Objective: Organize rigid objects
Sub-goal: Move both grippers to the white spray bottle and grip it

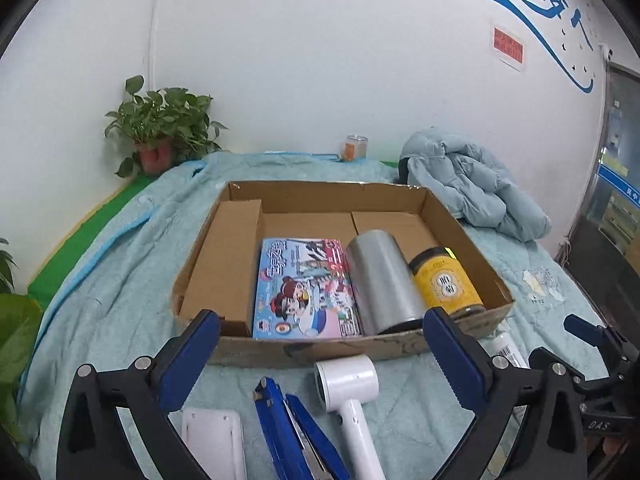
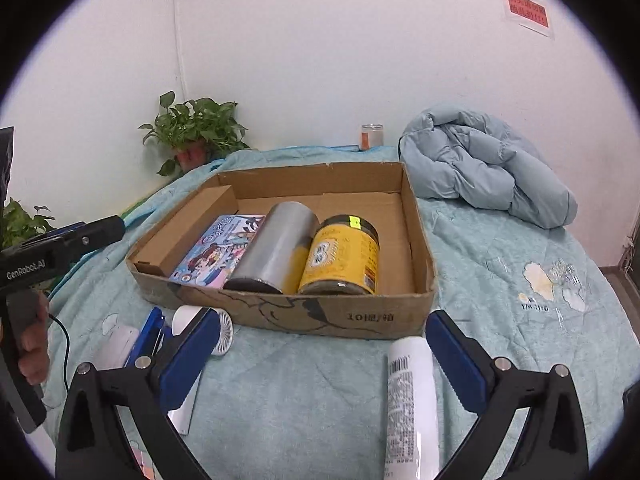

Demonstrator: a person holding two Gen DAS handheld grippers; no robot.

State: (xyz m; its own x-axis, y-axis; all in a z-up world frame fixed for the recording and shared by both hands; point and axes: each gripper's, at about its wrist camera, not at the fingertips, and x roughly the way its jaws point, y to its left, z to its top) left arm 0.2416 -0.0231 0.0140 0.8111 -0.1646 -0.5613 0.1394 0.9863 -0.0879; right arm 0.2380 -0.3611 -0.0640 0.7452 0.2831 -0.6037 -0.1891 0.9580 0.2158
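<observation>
A cardboard box (image 1: 312, 194) (image 2: 352, 320) on the bed holds a colourful picture box (image 1: 306, 288) (image 2: 216, 250), a silver cylinder (image 1: 380, 280) (image 2: 276, 252) and a yellow jar (image 1: 446, 282) (image 2: 344, 258). In front of it lie a white handheld fan (image 1: 352, 396) (image 2: 200, 328), a blue stapler (image 1: 296, 432) (image 2: 148, 336), a flat white item (image 1: 214, 440) and a white bottle (image 2: 412, 404). My left gripper (image 1: 322, 332) is open and empty above the fan and stapler. My right gripper (image 2: 322, 332) is open and empty, with the white bottle lying between its fingers.
A light blue quilt (image 2: 520, 280) covers the bed. A bundled blue jacket (image 1: 472, 184) (image 2: 484, 168) lies at the back right. A potted plant (image 1: 160, 136) (image 2: 196, 132) and a small can (image 1: 354, 146) (image 2: 372, 136) stand by the wall.
</observation>
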